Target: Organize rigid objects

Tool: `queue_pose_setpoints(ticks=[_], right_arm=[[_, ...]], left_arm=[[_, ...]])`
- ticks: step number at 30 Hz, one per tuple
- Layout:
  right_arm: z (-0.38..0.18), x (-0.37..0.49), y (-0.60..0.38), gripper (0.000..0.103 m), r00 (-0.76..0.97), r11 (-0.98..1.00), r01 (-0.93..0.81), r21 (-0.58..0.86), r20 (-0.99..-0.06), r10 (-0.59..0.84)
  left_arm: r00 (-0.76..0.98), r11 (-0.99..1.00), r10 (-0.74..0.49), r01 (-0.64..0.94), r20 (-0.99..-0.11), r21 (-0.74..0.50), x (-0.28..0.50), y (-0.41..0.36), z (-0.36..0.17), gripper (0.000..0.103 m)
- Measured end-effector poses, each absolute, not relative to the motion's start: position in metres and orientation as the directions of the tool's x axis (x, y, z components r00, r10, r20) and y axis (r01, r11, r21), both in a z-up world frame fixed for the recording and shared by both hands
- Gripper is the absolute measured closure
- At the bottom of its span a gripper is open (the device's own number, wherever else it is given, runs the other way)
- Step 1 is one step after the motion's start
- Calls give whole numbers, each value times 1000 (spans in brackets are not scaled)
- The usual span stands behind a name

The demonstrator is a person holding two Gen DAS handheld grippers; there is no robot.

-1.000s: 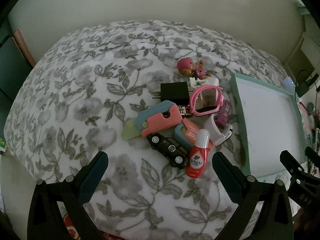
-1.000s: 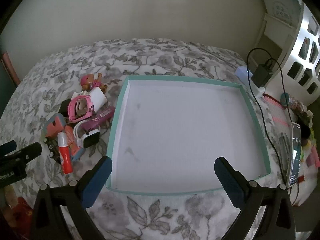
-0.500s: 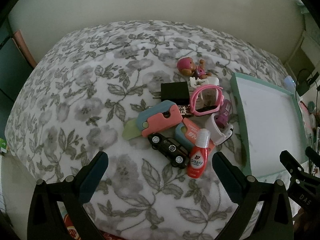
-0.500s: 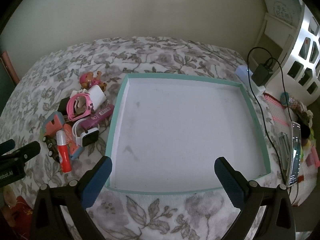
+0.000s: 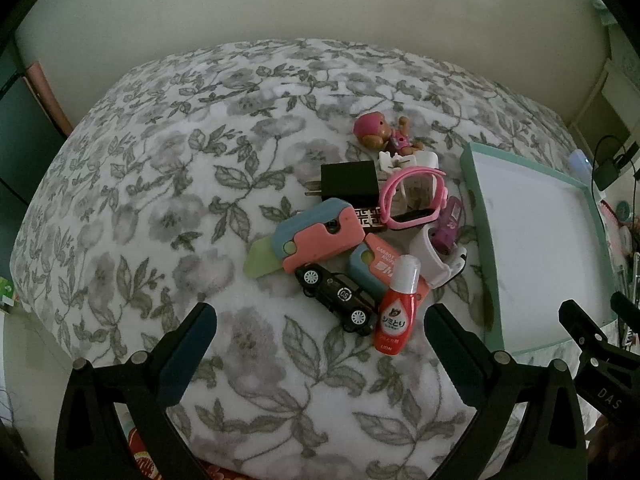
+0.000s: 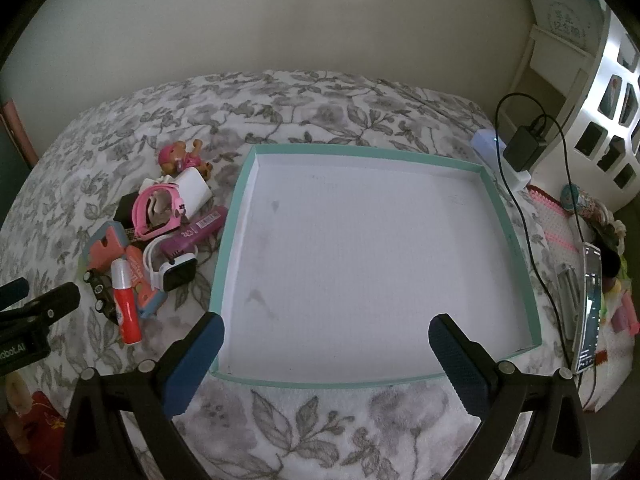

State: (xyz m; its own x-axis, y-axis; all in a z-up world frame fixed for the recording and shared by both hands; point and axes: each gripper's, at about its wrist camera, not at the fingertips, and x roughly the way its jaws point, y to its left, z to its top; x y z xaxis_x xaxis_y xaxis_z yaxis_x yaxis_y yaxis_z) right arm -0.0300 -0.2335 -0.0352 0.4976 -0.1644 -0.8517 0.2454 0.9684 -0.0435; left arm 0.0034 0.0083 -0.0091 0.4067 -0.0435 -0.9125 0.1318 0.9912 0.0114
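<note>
A pile of small objects lies on the floral cloth: a red bottle (image 5: 398, 312), a black toy car (image 5: 338, 298), a pink and blue toy knife (image 5: 316, 236), a black charger (image 5: 350, 184), a pink watch (image 5: 412, 200), a white watch (image 5: 434, 256), a purple tube (image 5: 450, 224) and a pink doll (image 5: 378, 132). A teal-rimmed white tray (image 6: 500, 208) lies to their right, with nothing in it. My left gripper (image 5: 320, 340) is open, just short of the pile. My right gripper (image 6: 326, 346) is open over the tray's near edge.
The pile also shows left of the tray in the right wrist view, with the red bottle (image 6: 126, 304) nearest. A charger with cable (image 6: 524, 148), a phone (image 6: 588, 308) and clutter lie right of the tray. A wall stands behind the bed.
The right wrist view has shifted slightly, so the tray and pile sit a little lower and farther right in it. The left gripper has barely moved. Both grippers stay open.
</note>
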Motion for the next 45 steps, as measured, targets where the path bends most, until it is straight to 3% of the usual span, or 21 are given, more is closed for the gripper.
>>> queue_pose_setpoints(ticks=[39,45], right_arm=[[-35,-28,-233,0,493,968,245,-45,-854,-164],[-27,-30,-228,0,535,975,221,-17,-834,-136]], left_arm=[[397,991,-37,130,-917,16,3,10,-12,0],[427,997,-40,70,-903,-11,10,22,-4,0]])
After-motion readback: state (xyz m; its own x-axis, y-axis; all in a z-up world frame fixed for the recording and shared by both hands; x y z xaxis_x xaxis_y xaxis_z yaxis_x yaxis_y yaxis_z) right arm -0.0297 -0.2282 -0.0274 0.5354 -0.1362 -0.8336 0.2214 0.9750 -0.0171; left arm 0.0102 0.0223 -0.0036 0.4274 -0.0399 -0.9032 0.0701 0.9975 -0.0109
